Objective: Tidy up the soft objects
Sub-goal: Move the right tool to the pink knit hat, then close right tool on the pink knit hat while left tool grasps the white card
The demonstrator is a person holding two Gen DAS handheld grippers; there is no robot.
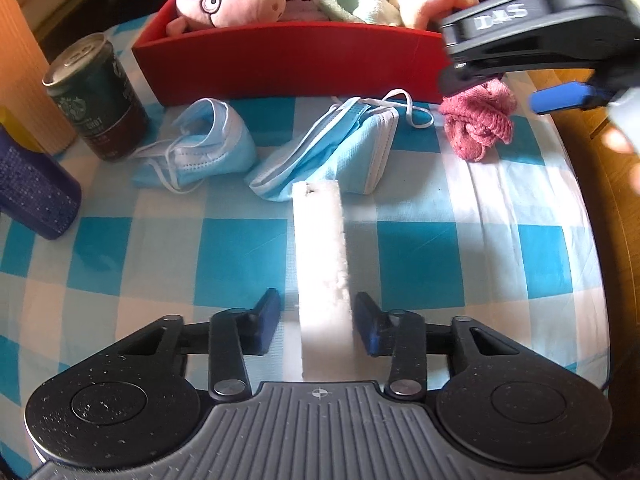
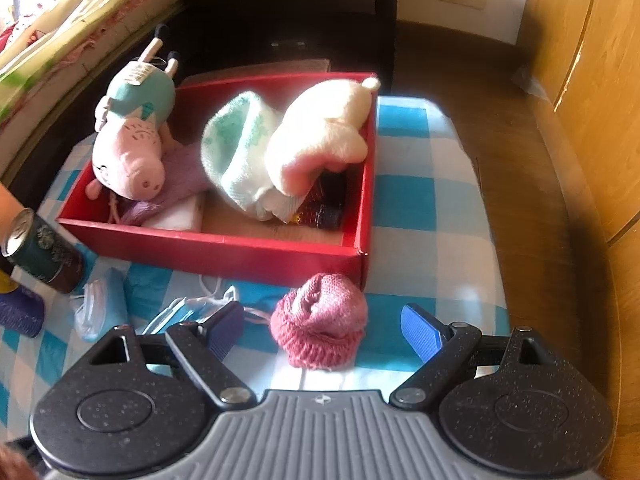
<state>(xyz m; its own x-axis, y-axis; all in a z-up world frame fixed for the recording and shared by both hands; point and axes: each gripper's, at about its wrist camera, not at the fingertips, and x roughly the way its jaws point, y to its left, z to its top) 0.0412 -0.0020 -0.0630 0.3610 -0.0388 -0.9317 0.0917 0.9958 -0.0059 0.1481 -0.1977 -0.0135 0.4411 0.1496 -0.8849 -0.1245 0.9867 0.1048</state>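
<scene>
A long white foam strip (image 1: 320, 248) lies on the checked cloth between the fingers of my left gripper (image 1: 318, 324). Its right pad (image 1: 370, 332) is at the strip's edge, and the left pad (image 1: 268, 320) stands a little apart from it. My right gripper (image 2: 324, 324) is open and straddles a pink knitted bundle (image 2: 320, 320) without touching it; the left wrist view shows the same right gripper (image 1: 508, 88) over the pink knitted bundle (image 1: 476, 124). Two blue face masks (image 1: 320, 152) lie before the red box (image 2: 224, 248), which holds a pig plush (image 2: 128, 152), a green-white towel (image 2: 236, 152) and a cream plush (image 2: 320, 136).
A dark drink can (image 1: 100, 96), an orange ribbed cylinder (image 1: 24, 80) and a dark blue object (image 1: 36, 196) stand at the table's left. The table edge (image 2: 488, 240) drops to a wooden floor on the right. Bedding and a dark cabinet are behind the box.
</scene>
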